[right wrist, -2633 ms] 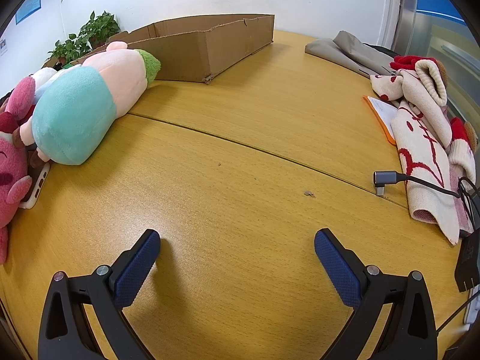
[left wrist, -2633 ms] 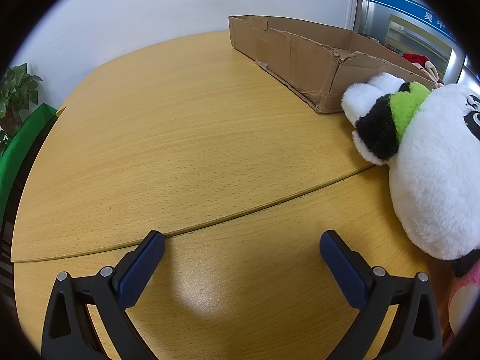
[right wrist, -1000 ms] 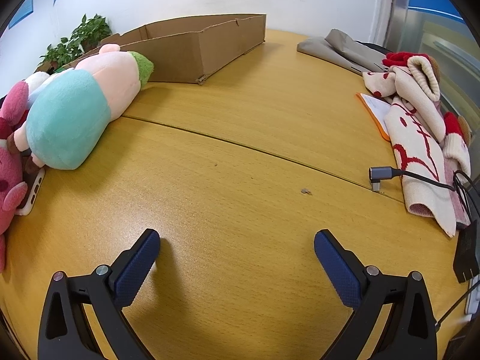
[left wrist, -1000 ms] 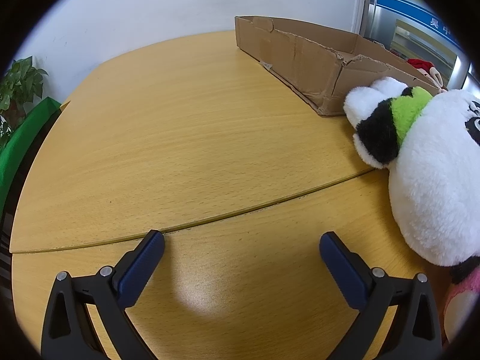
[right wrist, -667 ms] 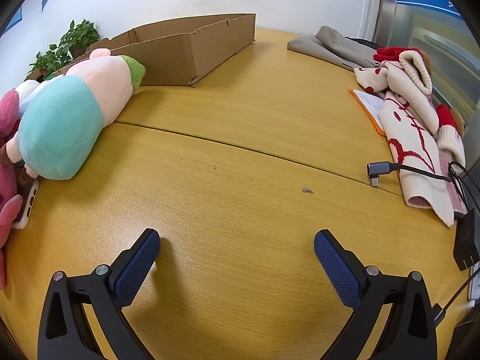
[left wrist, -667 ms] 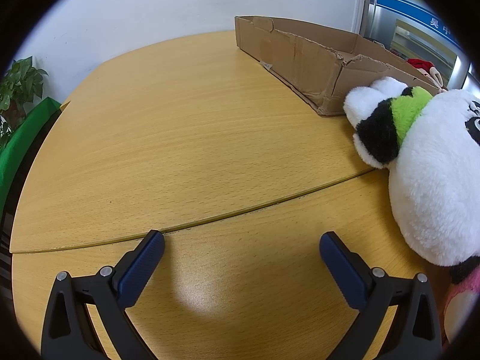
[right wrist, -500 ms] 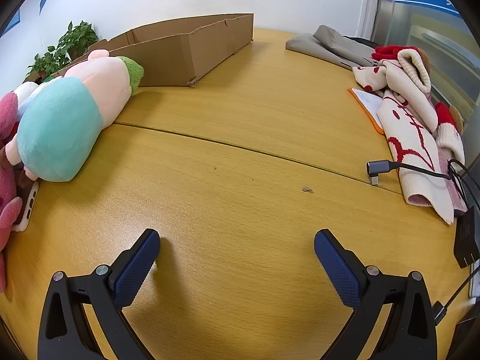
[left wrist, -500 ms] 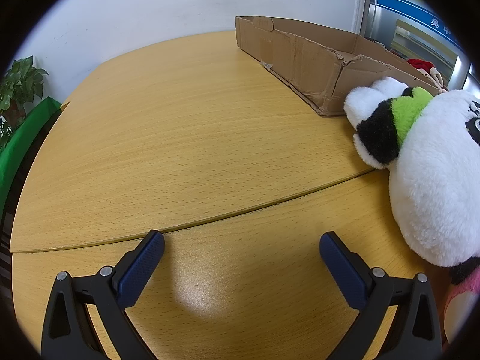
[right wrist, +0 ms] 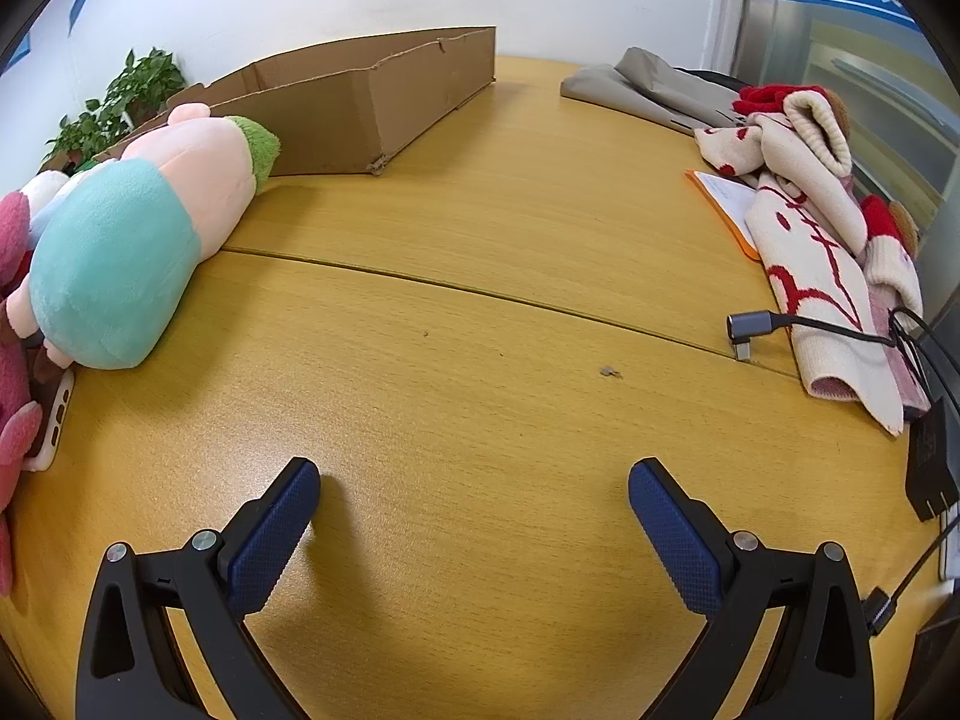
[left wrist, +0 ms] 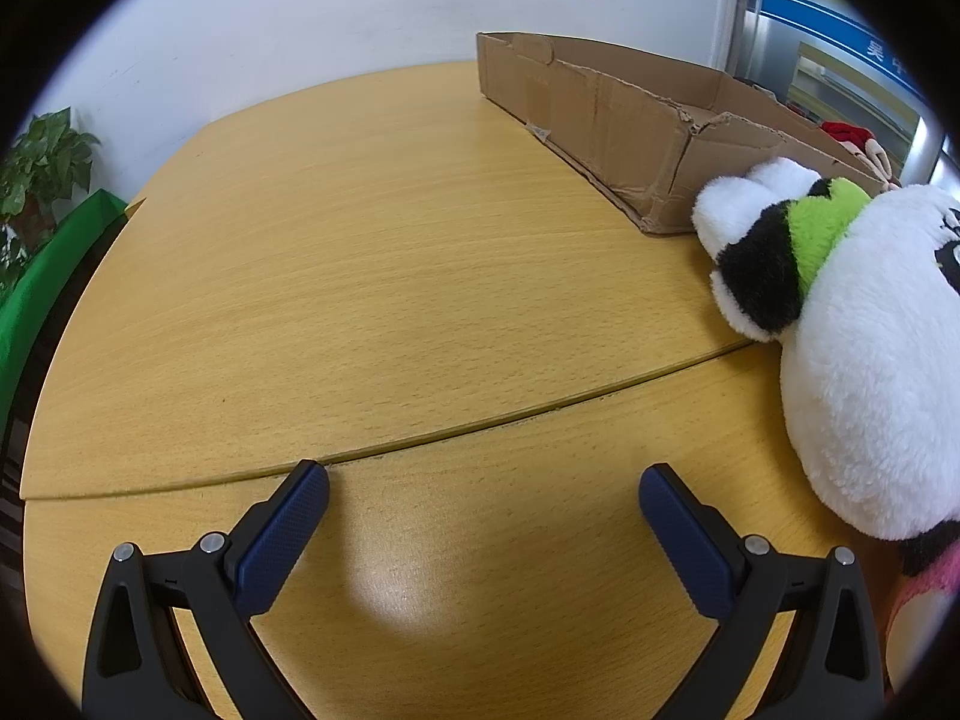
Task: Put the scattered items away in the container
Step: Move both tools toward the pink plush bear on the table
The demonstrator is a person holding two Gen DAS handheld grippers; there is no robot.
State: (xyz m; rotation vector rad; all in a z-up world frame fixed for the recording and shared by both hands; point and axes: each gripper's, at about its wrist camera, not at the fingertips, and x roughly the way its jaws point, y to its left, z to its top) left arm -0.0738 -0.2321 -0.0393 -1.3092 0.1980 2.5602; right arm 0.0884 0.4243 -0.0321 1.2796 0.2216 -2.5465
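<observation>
Both tongs, left [left wrist: 483, 483] and right [right wrist: 474, 480], gape wide, holding nothing, over bare smooth bench [right wrist: 480, 312]; fluffy panda [left wrist: 870, 372] lies right of the left tongs, before the torn cardboard box [left wrist: 630, 120].

A light wooden table [right wrist: 480, 252] with a curved seam across its top carries a few stray things. On its far right side lies a folded grey garment [right wrist: 654, 87]. Nearer, a cream knit with red pattern [right wrist: 804, 222] is heaped over an orange-edged paper folder [right wrist: 723, 204]. A grey angled USB plug [right wrist: 747, 327] on a black cable rests just beside the knit. A white phone [right wrist: 54, 420] lies at the left edge. A potted green plant [right wrist: 120, 102] stands by the white wall [left wrist: 300, 18], and a green surface [left wrist: 48, 264] sits beyond the table's left edge.
</observation>
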